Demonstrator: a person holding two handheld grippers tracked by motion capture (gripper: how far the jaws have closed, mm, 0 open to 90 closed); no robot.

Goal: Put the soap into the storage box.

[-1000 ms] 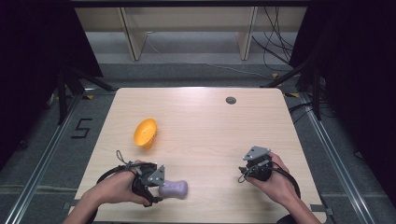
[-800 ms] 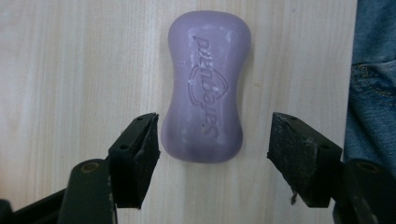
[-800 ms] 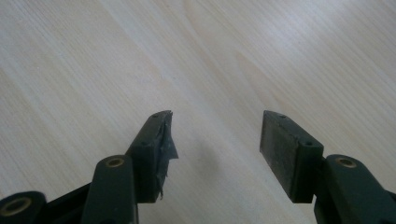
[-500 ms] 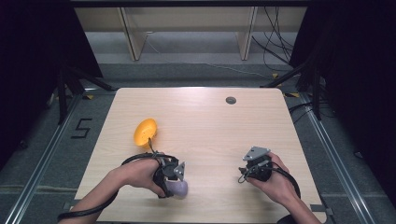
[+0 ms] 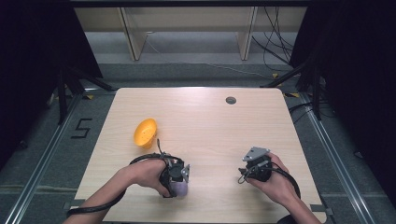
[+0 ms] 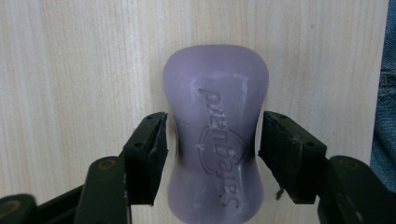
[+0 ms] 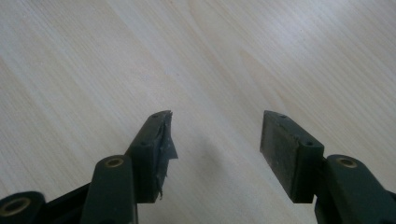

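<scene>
Purple soap bar (image 6: 215, 135), embossed lettering unreadable

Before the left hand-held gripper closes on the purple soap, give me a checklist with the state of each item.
1. Soap bar sits between the jaws of the left hand-held gripper: ok, one jaw on each side of its narrow waist.
2. Jaws open enough: ok, a small gap shows on both sides.
3. Soap lies flat on the table: ok, embossed face up.
4. Grip centred on the bar: cannot tell, its near end runs out of the left gripper view.
5. Right hand-held gripper out of the way: ok, open over bare wood, apart from the soap.
6. Orange bowl out of the way: ok, farther back on the table.
</scene>
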